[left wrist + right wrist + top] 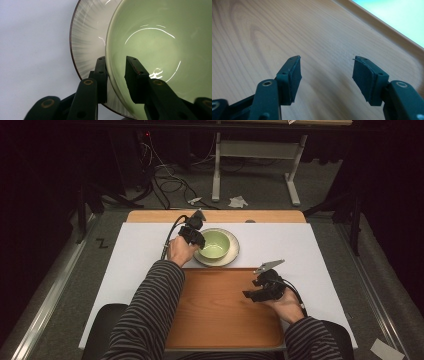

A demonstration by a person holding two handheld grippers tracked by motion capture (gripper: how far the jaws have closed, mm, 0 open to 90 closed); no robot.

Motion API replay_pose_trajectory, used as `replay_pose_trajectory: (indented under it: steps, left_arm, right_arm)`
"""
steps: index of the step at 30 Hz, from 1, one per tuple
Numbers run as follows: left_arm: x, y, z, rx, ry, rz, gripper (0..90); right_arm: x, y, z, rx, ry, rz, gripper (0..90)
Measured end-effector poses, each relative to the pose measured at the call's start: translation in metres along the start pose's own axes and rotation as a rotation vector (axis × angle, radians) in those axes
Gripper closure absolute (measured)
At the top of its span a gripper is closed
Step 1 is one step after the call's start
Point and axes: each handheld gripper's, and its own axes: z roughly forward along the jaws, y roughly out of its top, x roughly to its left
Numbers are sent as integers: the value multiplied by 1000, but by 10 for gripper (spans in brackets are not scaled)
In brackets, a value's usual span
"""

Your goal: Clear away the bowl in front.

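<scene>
A pale green bowl [215, 244] [155, 45] sits on a grey-white plate [233, 254] [87, 37] at the back middle of the white mat. My left gripper [196, 238] [116, 61] straddles the bowl's near-left rim, with one jaw outside against the wall and the other inside. A small gap still shows at the inner jaw, so it is open. My right gripper [251, 294] [327, 62] hovers open over the right part of a wooden tray [215, 320] [262, 30], holding nothing.
The white mat [280, 240] [30, 50] covers the table, and the tray lies at its front middle just behind the table edge. The plate nearly touches the tray's far rim. Cables and a desk frame [255, 155] stand on the floor beyond.
</scene>
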Motion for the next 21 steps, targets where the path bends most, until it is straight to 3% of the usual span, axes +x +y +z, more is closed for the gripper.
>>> replay_pose_trajectory:
  steps: [5,21]
  left_arm:
    - [1,1,0,7,2,-19,771]
    - [0,3,2,3,-8,-53,815]
  right_arm:
    - [1,0,1,14,-3,-27,409]
    - [3,0,1,19,-2,-31,406]
